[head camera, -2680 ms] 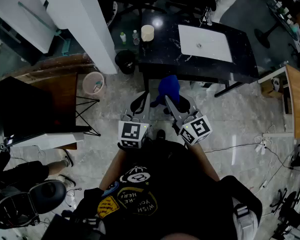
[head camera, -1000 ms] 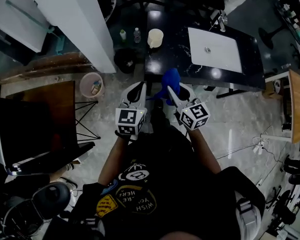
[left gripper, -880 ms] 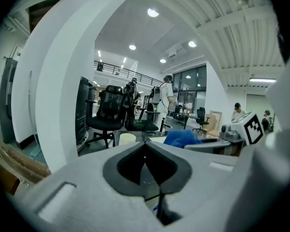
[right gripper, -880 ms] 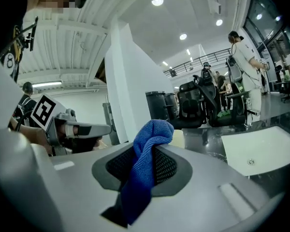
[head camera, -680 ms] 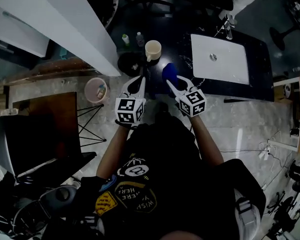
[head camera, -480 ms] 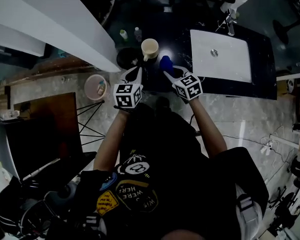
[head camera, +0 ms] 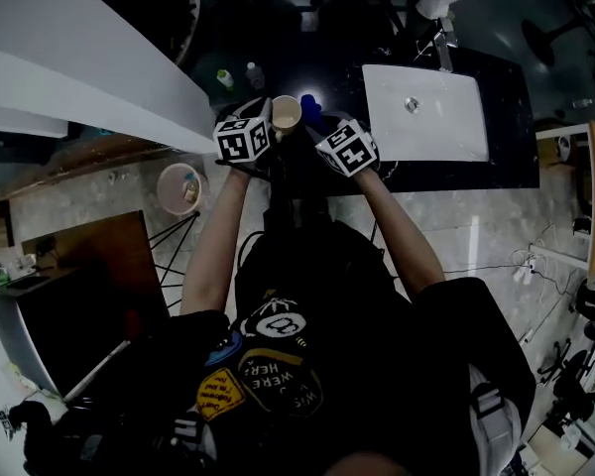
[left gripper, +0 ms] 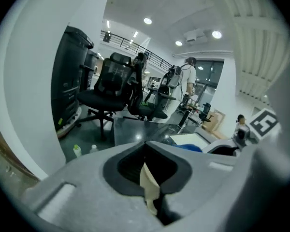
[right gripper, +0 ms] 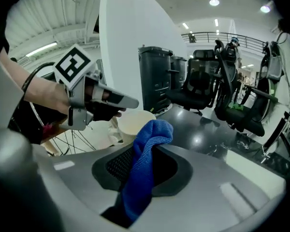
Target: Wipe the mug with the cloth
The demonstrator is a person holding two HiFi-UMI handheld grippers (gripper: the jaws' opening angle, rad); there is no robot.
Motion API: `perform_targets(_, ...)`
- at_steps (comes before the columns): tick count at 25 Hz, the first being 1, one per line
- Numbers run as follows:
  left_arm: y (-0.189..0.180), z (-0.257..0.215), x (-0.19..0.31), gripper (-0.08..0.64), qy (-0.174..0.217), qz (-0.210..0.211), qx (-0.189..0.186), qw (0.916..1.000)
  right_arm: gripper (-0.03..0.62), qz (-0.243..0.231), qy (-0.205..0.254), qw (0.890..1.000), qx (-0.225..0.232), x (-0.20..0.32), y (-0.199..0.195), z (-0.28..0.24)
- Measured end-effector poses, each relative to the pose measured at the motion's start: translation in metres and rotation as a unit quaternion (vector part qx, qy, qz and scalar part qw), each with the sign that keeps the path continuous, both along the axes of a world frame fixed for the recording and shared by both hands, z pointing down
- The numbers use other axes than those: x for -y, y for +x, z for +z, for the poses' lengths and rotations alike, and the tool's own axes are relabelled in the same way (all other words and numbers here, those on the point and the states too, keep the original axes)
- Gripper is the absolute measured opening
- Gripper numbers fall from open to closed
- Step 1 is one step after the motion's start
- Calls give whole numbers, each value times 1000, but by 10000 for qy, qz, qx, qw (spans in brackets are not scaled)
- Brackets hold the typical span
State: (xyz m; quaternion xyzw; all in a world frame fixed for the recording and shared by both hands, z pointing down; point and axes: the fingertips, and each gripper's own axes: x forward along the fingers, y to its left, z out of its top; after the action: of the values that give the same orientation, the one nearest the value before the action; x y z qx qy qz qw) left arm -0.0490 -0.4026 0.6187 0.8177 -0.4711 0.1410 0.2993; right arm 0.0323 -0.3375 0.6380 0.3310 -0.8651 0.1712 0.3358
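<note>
Both arms have stretched way further out than half a second ago, so the tongs are over the black glossy table (right gripper: 199,128) now. The cream ceramic mug (head camera: 286,115) is at its 9 o'clock end. The left gripper (left gripper: 148,179) is clenched on a cream bit of the mug. The right gripper (right gripper: 146,154) is clamped on the blue microfibre cloth (right gripper: 144,170), just beside the mug at its 3 o'clock.

The left gripper (left gripper: 146,166) covers the mug (left gripper: 149,187) but for a cream sliver between its jaws; the cloth's (right gripper: 152,134) lower end vanishes inside the right gripper (right gripper: 140,178).
</note>
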Motion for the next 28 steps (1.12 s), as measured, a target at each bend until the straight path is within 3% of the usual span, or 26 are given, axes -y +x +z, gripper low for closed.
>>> perform_targets(3,18,5,-3,5,-31,277,-244,9993,87,-374,-200,9986,-317,-5,-9,33)
perform_targets(7,39,9,-20,5,292,778,433,9956,87,-721,-242,9936,-831,-3,-8,65)
perform_targets(9,40,11,-25,5,412,800,573,9943,87,-668,-166,9945,-787,2,-5,57)
perform_targets(16,40,12,-27,5,439,912,470,9938,87,-567,542,9960,-437,31,4,-1)
perform_targets(21,40,14,-9,5,620,1427,707,9853,87,-1723,392,9785,-1065,26,-4,37)
perform_targets(25,40,11,4,5,661,1983,474,9768,87,-2650,171,9556,-1280,-11,-15,55)
perform_targets(28,46,9,8,5,793,2394,606,9658,87,-2565,137,9575,-1313,-11,-9,50)
